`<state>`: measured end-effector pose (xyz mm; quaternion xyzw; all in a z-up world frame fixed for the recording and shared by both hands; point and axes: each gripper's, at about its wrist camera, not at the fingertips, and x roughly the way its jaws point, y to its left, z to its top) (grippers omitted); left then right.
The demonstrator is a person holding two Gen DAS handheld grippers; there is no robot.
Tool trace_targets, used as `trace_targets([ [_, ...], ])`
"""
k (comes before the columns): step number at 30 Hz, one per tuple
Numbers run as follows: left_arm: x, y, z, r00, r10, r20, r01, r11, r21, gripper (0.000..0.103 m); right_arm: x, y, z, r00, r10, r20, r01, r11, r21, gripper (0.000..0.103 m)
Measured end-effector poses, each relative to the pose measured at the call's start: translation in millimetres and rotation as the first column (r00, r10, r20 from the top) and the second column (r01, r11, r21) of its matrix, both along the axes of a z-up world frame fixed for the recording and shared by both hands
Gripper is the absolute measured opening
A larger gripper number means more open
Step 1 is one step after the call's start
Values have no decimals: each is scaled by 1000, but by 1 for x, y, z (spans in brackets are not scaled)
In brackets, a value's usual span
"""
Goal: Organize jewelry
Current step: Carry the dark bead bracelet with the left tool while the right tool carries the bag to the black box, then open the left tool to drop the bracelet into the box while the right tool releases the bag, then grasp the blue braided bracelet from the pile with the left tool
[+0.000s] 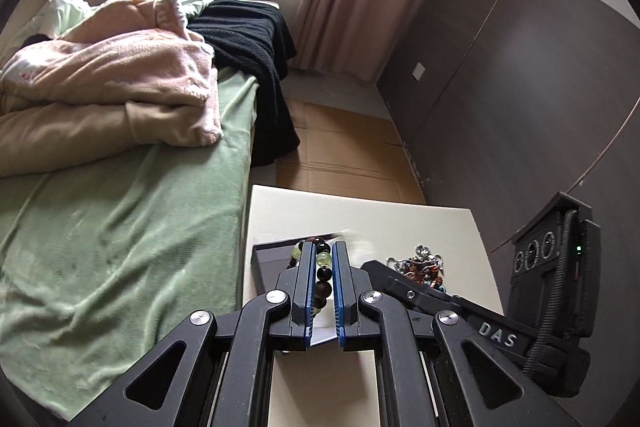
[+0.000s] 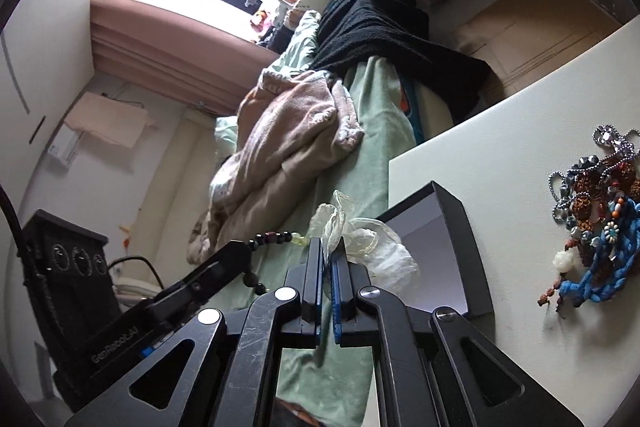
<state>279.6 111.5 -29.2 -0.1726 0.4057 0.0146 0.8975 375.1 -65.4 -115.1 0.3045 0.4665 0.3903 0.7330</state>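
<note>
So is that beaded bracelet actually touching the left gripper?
Touching. The left wrist view shows the beaded bracelet pinched between the left gripper, beads running between its two fingers with no gap at the sides.

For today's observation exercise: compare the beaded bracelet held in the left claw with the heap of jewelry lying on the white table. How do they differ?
1. The beaded bracelet is lifted, pinched in the left claw; the jewelry heap lies on the white table.
2. The bracelet is a single strand; the heap is several tangled pieces.
3. The bracelet shows dark and pale green beads; the heap mixes silver chain, brown beads and blue cord.
Both include round beads.
</note>
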Motion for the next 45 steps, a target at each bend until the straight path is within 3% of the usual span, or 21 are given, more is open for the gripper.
trace_targets([
  [1,-1,1,-1,1000,-1,-1,1,1000,-2,8,1,5,-3,1000,10,-15,-11,1000,-24,48],
  [3,-2,2,-2,1000,-4,-3,4,1000,-6,8,0,4,-4,1000,-2,-13,2,999,-43,65],
  [12,10,-13,-24,999,-35,-35,33,998,-46,8,4,-54,6,989,-147,14,147,974,-174,65],
  [15,17,-22,-33,996,-41,-84,41,999,1,11,7,-74,4,985,-175,3,172,964,-200,65],
  [17,24,-25,-43,987,-18,-157,25,999,44,29,8,-85,2,981,-195,-2,190,956,-224,65],
  [19,24,-24,-49,987,2,-162,3,999,32,56,10,-98,1,978,-211,-4,204,950,-236,65],
  [22,23,-27,-50,989,12,-145,-9,1000,23,73,13,-118,-2,970,-243,-15,232,941,-248,65],
  [33,45,-83,-66,982,-95,-165,98,995,9,74,20,-177,-13,950,-310,-26,283,898,-337,66],
  [40,58,-124,-79,970,-182,-162,183,983,-10,74,23,-204,-24,943,-327,-57,287,890,-354,66],
  [42,61,-136,-84,962,-217,-163,218,976,-14,70,24,-211,-26,940,-335,-64,293,890,-351,66],
  [45,68,-150,-97,948,-248,-198,251,968,-9,54,25,-219,-28,935,-347,-78,302,890,-342,66],
])
